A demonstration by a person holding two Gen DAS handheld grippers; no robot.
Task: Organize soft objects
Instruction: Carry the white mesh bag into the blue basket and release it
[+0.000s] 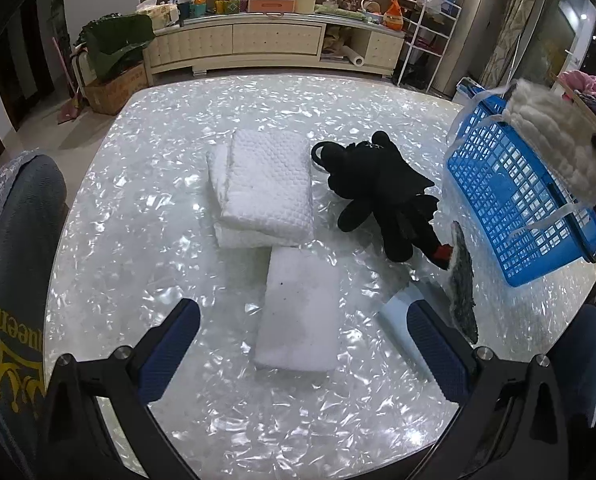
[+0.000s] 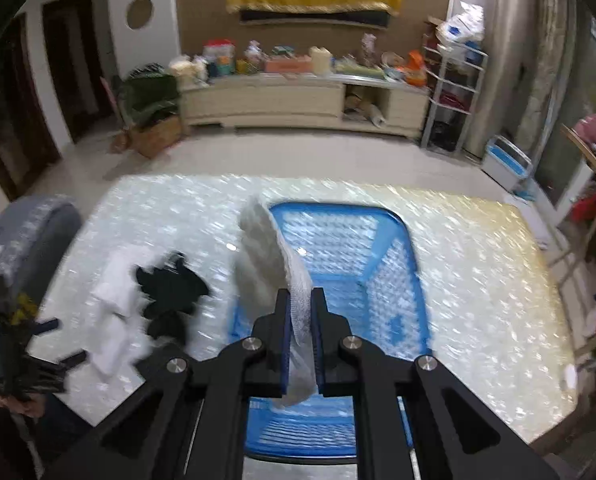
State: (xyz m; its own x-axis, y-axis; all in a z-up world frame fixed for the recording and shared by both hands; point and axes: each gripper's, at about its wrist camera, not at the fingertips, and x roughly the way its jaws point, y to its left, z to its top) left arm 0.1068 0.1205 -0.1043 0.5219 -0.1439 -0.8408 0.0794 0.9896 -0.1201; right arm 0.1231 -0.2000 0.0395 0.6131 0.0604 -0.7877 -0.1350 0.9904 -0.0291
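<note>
Lettering in yellow on the grey chair cover [image 1: 14, 280] read "ueen", upside down, its first letter hidden. My right gripper [image 2: 301, 300] pinched a white quilted cloth [image 2: 266, 252] above the blue basket [image 2: 393, 280]. My left gripper [image 1: 303, 320] stood spread and empty over a white pad [image 1: 301, 312], near the folded towel [image 1: 266, 184] and black plush toy [image 1: 377, 196].

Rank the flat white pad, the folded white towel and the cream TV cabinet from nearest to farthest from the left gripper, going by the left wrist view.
1. Flat white pad, just ahead between the open jaws of the left gripper.
2. Folded white towel, mid-table, slightly left.
3. Cream TV cabinet, across the room.
</note>
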